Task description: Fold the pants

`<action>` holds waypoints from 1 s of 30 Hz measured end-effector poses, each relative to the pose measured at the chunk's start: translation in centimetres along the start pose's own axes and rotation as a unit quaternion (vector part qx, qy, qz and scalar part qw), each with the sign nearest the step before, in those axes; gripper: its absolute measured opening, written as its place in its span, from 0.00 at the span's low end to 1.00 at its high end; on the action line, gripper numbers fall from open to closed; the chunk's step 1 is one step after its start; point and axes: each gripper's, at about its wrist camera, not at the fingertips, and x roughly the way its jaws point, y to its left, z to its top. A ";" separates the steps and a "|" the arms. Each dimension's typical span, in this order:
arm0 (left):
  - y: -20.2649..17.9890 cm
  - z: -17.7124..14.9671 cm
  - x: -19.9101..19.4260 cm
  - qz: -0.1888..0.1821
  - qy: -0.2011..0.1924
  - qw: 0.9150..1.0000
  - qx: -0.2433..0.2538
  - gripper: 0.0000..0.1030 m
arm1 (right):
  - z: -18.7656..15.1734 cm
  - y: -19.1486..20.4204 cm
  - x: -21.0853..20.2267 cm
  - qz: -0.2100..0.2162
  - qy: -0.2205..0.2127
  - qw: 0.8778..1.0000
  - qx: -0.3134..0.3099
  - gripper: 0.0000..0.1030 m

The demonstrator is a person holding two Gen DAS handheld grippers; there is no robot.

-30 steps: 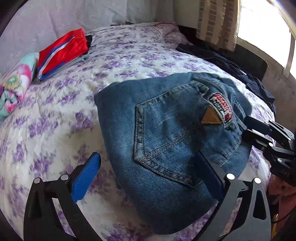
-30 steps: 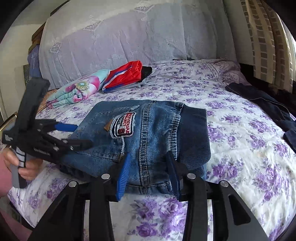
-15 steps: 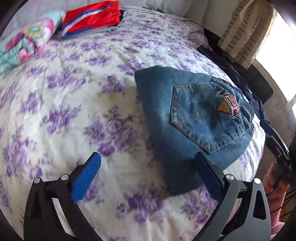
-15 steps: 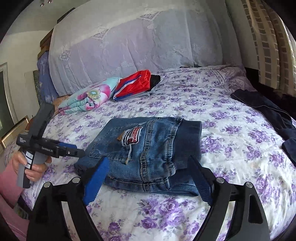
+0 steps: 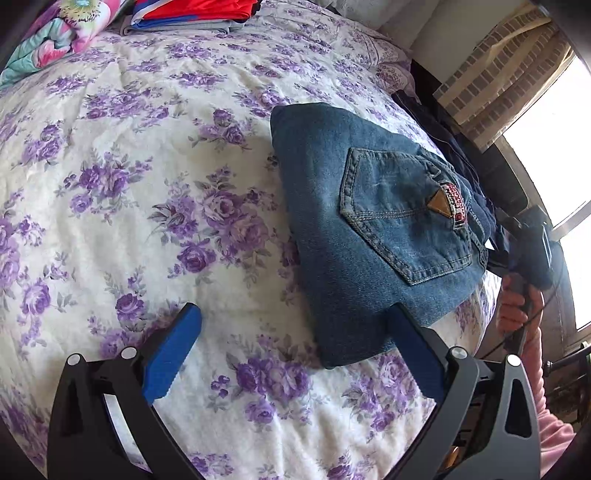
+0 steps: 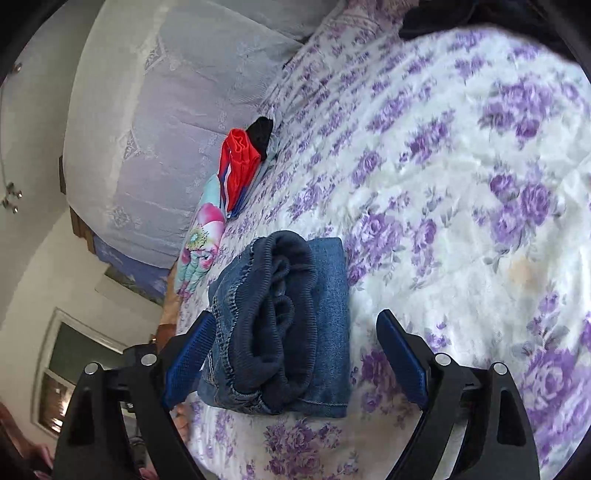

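The blue denim pants [image 5: 373, 236] lie folded into a compact bundle on the floral bedspread [image 5: 155, 192], back pocket and red patch facing up. My left gripper [image 5: 295, 358] is open and empty, low over the bed; its right finger sits by the bundle's near corner. In the right wrist view the pants [image 6: 284, 332] show their dark ribbed waistband end. My right gripper [image 6: 291, 365] is open, tilted, its jaws wide on either side of that end, holding nothing. The right gripper's body and the hand holding it show in the left wrist view [image 5: 532, 243], beyond the pants.
A folded red, white and blue garment [image 5: 195, 11] and a pink and teal bundle [image 5: 55, 33] lie at the bed's far end by the headboard [image 6: 155, 122]. Dark clothing [image 5: 454, 147] lies by the curtained window side. The bed edge is near the pants.
My right gripper opened off the pants' waistband end, then rolled to a tilt and moved closer. My left gripper drew left, so the pants sit at its right.
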 end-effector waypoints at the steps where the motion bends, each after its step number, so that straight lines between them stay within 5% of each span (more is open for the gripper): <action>1: 0.1 0.1 0.1 -0.002 0.002 1.000 0.000 0.96 | 0.3 -0.1 0.3 0.009 0.015 1.000 0.000 0.86; 14: 0.0 1.7 1.7 -0.017 0.002 1.000 0.014 0.96 | 4.1 1.2 7.8 0.050 0.115 0.991 -0.039 0.88; 18: -0.7 2.1 2.4 -0.026 0.008 0.999 0.024 0.96 | 4.2 1.8 8.6 0.037 0.116 0.991 -0.054 0.88; 21: -0.6 2.1 2.0 -0.036 0.020 0.999 0.022 0.93 | 3.8 0.9 7.6 0.040 0.111 0.992 -0.045 0.76; 25: -0.8 1.7 1.4 -0.104 0.046 0.993 0.013 0.91 | 3.3 0.4 6.5 0.044 0.117 0.992 -0.028 0.72; 30: -1.8 2.3 3.4 -0.090 0.056 0.994 0.017 0.92 | 3.1 0.0 6.4 0.043 0.115 0.992 -0.021 0.71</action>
